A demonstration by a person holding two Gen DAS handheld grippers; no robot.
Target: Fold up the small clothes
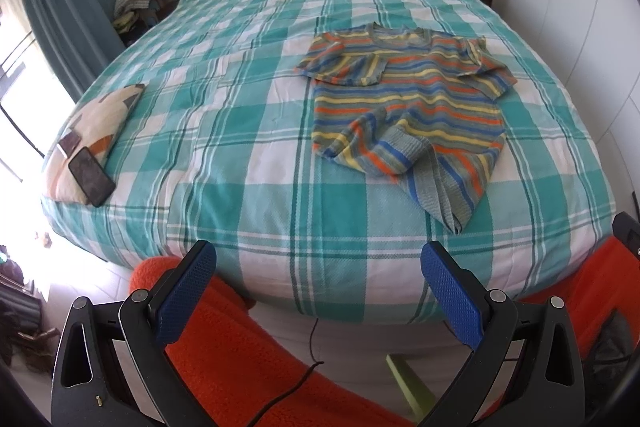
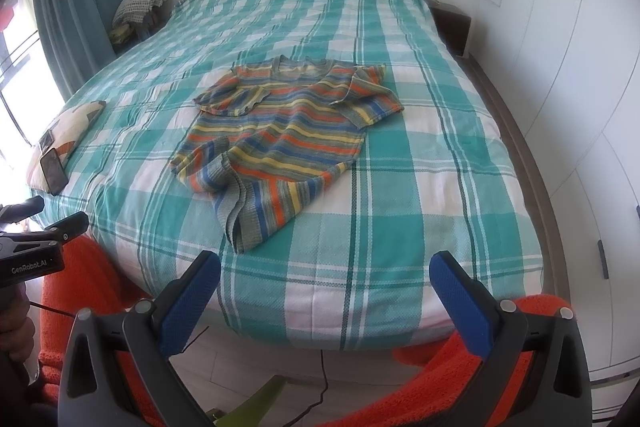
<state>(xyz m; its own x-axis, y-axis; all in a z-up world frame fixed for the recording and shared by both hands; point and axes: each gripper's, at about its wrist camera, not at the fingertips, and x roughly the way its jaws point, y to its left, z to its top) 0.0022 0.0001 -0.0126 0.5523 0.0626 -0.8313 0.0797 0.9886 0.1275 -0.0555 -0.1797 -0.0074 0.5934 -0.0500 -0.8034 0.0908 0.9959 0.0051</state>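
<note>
A ribbed knit striped sweater (image 1: 404, 107) lies on a woven cotton-look plaid bedspread (image 1: 248, 131), matt and lightly creased. Textured blue rubbery pads (image 1: 456, 295) line the matt black plastic left gripper (image 1: 318, 259). A glossy glass-faced phone (image 1: 91, 177) rests on a cloth cushion (image 1: 100, 123); fuzzy orange fabric (image 1: 224, 339) lies below.

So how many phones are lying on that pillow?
1, maybe more. A dark phone lies on the near end of the patterned pillow at the bed's left edge. A smaller flat thing just behind it could be another; too unclear to tell.
</note>
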